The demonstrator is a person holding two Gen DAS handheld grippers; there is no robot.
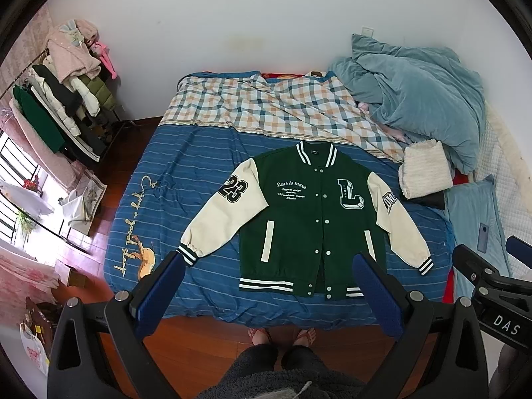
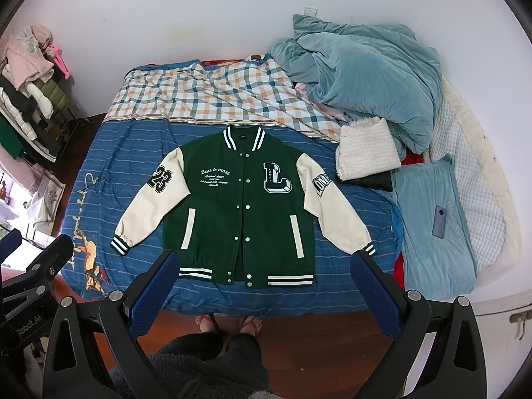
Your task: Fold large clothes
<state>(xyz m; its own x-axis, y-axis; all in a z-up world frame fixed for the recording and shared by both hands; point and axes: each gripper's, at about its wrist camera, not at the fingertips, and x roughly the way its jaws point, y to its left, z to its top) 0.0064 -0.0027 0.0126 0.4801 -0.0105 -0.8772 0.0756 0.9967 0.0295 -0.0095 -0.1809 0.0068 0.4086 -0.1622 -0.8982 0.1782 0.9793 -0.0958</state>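
Note:
A green varsity jacket (image 1: 299, 219) with cream sleeves lies flat and face up on the blue striped bedsheet (image 1: 206, 173), collar away from me, both sleeves spread outward. It also shows in the right wrist view (image 2: 246, 206). My left gripper (image 1: 269, 262) is open and empty, held high above the jacket's hem. My right gripper (image 2: 266, 259) is open and empty, also high above the hem. The right gripper's body (image 1: 492, 282) shows at the right edge of the left wrist view.
A checked quilt (image 2: 206, 93) and a teal duvet (image 2: 365, 79) are bunched at the bed's far side. A folded cream blanket (image 2: 365, 149), teal pillow (image 2: 432, 219) and phone (image 2: 440, 221) lie at right. A clothes rack (image 1: 63, 99) stands at left. My feet (image 2: 229, 322) are on the wooden floor.

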